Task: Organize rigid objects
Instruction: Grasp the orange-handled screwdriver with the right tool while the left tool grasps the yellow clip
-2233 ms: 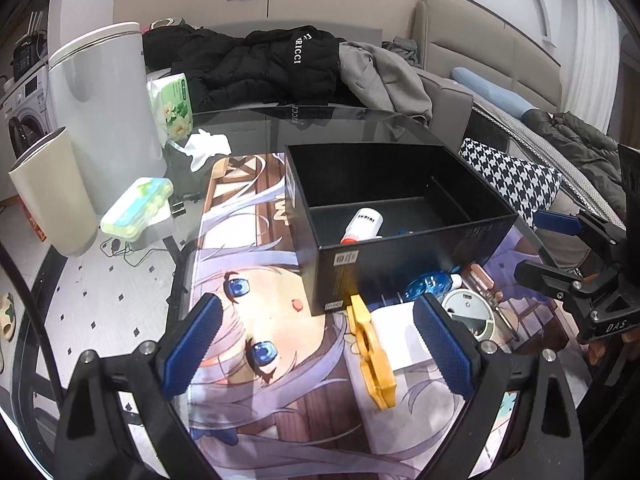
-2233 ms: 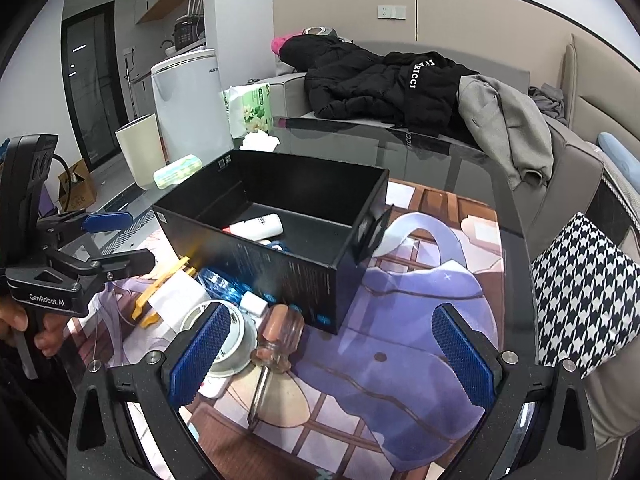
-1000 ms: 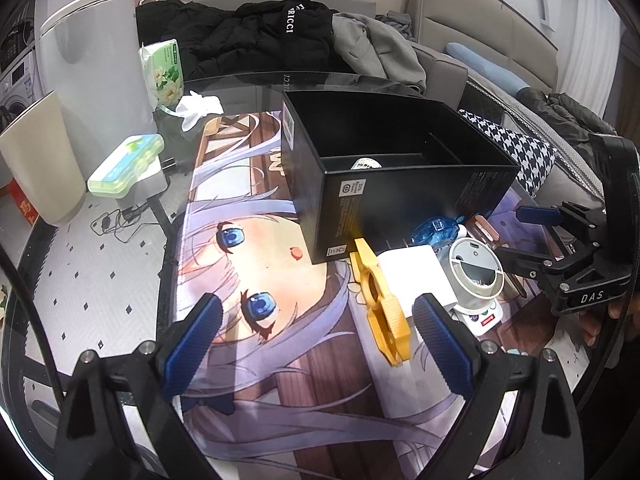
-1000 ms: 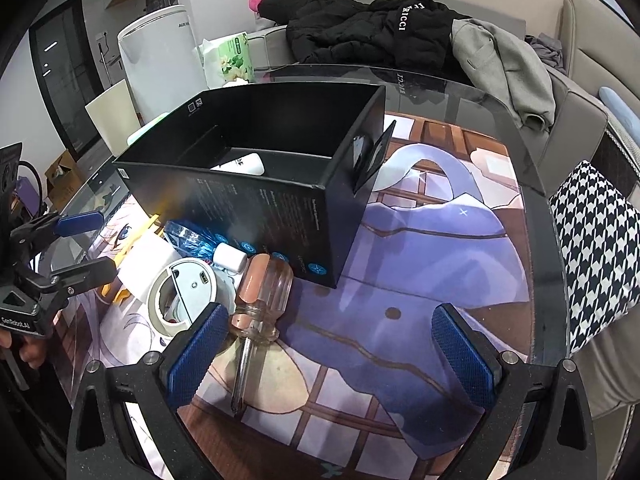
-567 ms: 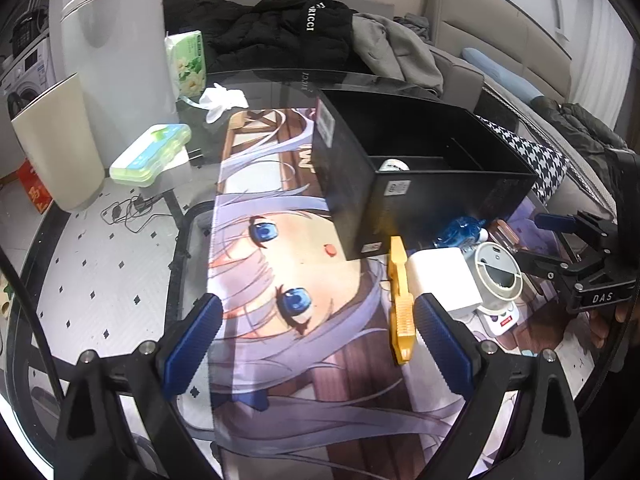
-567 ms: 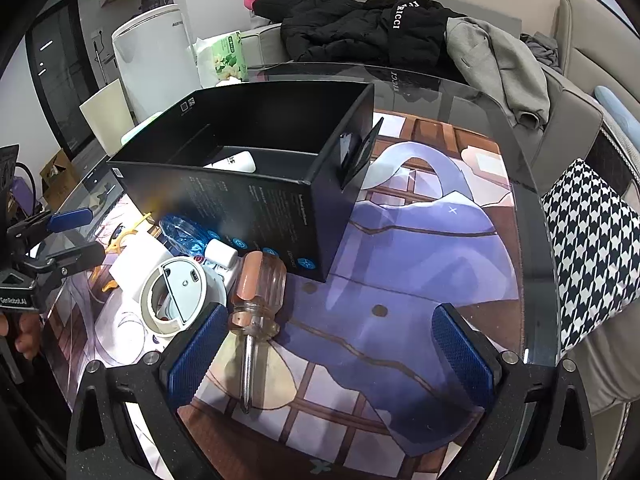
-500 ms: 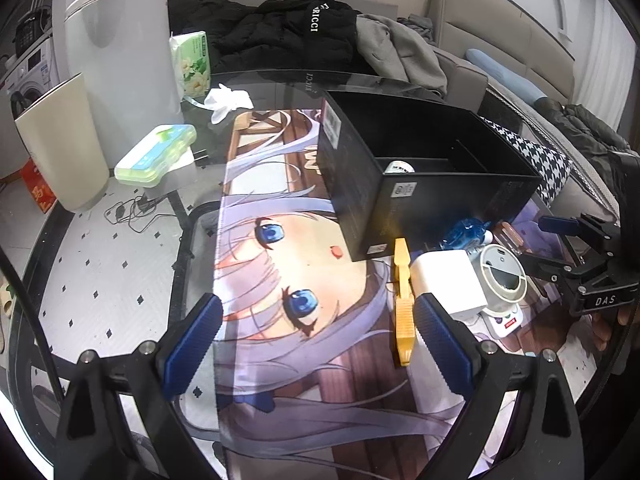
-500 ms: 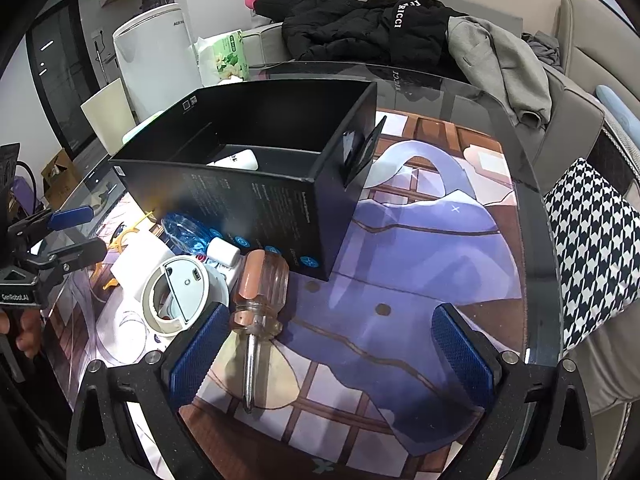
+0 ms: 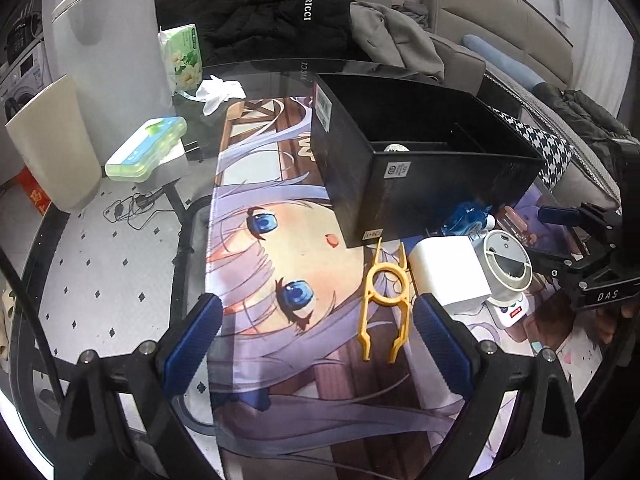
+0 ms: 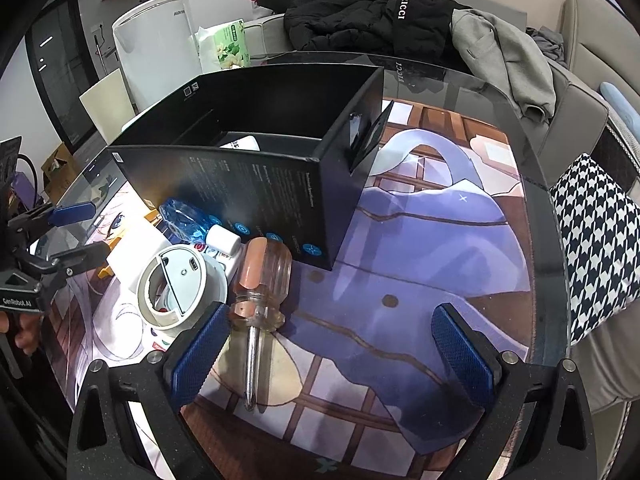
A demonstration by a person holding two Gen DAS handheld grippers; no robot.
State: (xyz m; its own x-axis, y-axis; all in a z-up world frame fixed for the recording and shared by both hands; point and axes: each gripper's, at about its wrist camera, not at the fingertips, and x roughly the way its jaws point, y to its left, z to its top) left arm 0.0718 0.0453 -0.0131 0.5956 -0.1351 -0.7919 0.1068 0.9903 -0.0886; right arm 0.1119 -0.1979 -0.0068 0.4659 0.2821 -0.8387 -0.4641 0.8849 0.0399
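Note:
A black open box [image 9: 424, 160] [image 10: 256, 168] stands on the printed mat, with a white bottle [image 10: 240, 143] inside. Beside it lie a yellow plastic tool [image 9: 385, 298], a white block [image 9: 450, 276], a round white device [image 9: 507, 270] [image 10: 178, 286], a blue crumpled bottle [image 10: 188, 218] [image 9: 466, 218] and a screwdriver with an amber handle [image 10: 258, 292]. My left gripper [image 9: 316, 340] [image 10: 76, 236] is open, with the yellow tool just ahead of its right finger. My right gripper [image 10: 332, 352] [image 9: 560, 236] is open, its left finger beside the screwdriver shaft.
The glass table [image 9: 120, 264] is round, with its edge close on both sides. A green case [image 9: 148, 148], a tissue pack [image 9: 182, 56] and crumpled tissue [image 9: 218, 90] sit at the far left. Coats [image 10: 360, 12] lie on the sofa behind. A checked cushion [image 10: 596, 240] is at the right.
My left gripper has swung left and back, so the yellow tool now lies flat ahead of its right finger. My right gripper has come closer to the screwdriver. Both stay open.

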